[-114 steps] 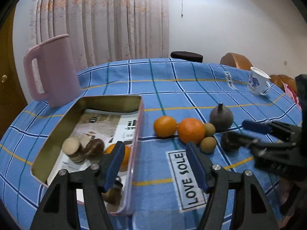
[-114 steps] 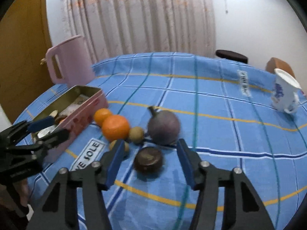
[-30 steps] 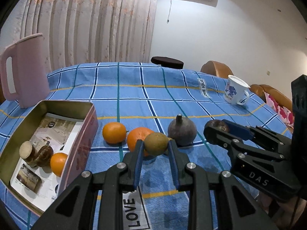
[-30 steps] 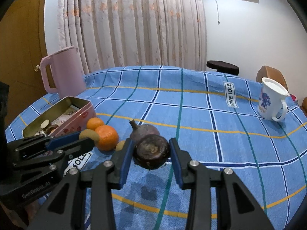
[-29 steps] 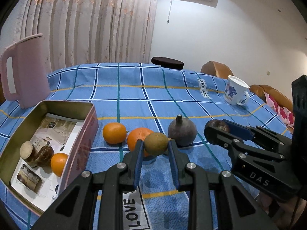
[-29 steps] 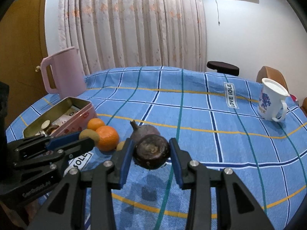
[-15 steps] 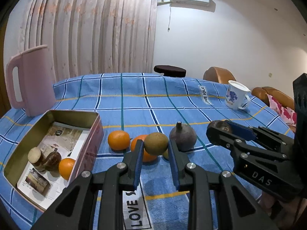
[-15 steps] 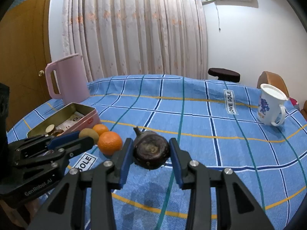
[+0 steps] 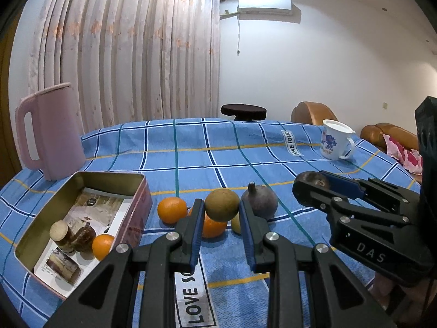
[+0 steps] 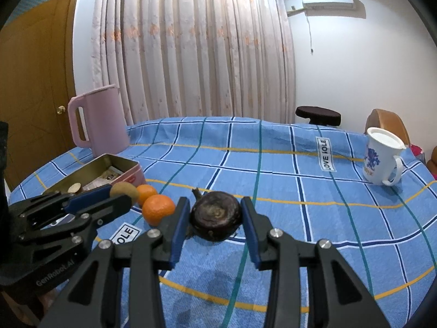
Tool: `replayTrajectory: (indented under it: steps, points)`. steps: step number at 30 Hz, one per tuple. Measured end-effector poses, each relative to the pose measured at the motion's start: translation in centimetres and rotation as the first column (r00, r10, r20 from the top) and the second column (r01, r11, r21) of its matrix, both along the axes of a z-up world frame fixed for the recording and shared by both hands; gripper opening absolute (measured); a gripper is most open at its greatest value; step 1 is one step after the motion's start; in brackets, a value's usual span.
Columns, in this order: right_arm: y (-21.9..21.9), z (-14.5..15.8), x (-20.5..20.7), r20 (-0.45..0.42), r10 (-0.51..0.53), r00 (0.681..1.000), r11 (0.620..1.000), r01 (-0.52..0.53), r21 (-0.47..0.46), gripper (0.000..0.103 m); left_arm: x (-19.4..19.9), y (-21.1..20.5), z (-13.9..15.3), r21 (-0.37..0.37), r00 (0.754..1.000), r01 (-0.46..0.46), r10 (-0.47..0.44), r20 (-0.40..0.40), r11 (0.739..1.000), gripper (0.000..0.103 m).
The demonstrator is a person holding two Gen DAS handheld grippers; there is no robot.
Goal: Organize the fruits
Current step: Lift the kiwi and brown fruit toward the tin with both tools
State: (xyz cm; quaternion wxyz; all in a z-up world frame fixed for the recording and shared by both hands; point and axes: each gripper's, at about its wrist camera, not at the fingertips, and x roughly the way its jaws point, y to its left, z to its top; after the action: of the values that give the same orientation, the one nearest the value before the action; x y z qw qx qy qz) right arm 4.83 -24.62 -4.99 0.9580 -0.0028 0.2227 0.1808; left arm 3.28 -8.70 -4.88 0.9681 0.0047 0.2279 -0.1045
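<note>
Kiwi [image 9: 221,205]: clamped between the blue pads of the left tool [image 9: 221,220], jaws closed to the fruit's width, held clear above the desk [image 9: 191,150]. Dark fruit [image 10: 215,216]: gripped likewise in the right tool [image 10: 215,220], jaws narrowed onto its sides, also lifted.

Tin [image 9: 109,176]: open, on the desk to the left of both tools. Already inside: one orange [image 9: 102,246] and two brown pieces [image 9: 72,236], bunched at the near end; the far end is bare liner.

Key relation: the tin lies left and slightly forward of the left tool, which is the nearer one. The right tool would have to cross over the left. Tin's long axis runs away from the camera, angled right.

Judgement: kiwi goes in first, dark fruit after.

Still on the desk just right of the tin: two oranges [image 9: 172,210], a purple stemmed fruit [image 9: 260,201], a small greenish one partly hidden behind the left tool.

Beyond: jug [image 9: 47,134], mug [image 9: 334,143].
</note>
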Motion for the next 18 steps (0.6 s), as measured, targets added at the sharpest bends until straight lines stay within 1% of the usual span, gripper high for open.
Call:
replayTrajectory:
  steps: [3, 7, 13, 18]
  points:
    - [0.0, 0.0, -0.2, 0.009, -0.001, 1.0, 1.0, 0.001, 0.0, 0.041, -0.2, 0.0, 0.1, 0.001, 1.0, 0.0, 0.0, 0.01, 1.0, 0.028]
    - [-0.1, 0.3, -0.9, 0.047, 0.001, 0.999, 1.0, -0.001, 0.006, 0.041, -0.4, -0.1, 0.2, 0.004, 1.0, -0.001, 0.001, 0.026, 1.0, 0.028]
    - [0.0, 0.6, -1.5, 0.084, 0.002, 0.996, 1.0, -0.002, 0.002, 0.041, -1.3, -0.6, 0.5, 0.023, 0.997, 0.0, -0.002, 0.072, 1.0, 0.028]
    - [-0.1, 0.8, -1.8, 0.109, 0.001, 0.994, 1.0, -0.001, 0.005, 0.041, -1.6, -0.6, 0.7, 0.027, 0.996, -0.001, -0.002, 0.09, 1.0, 0.028]
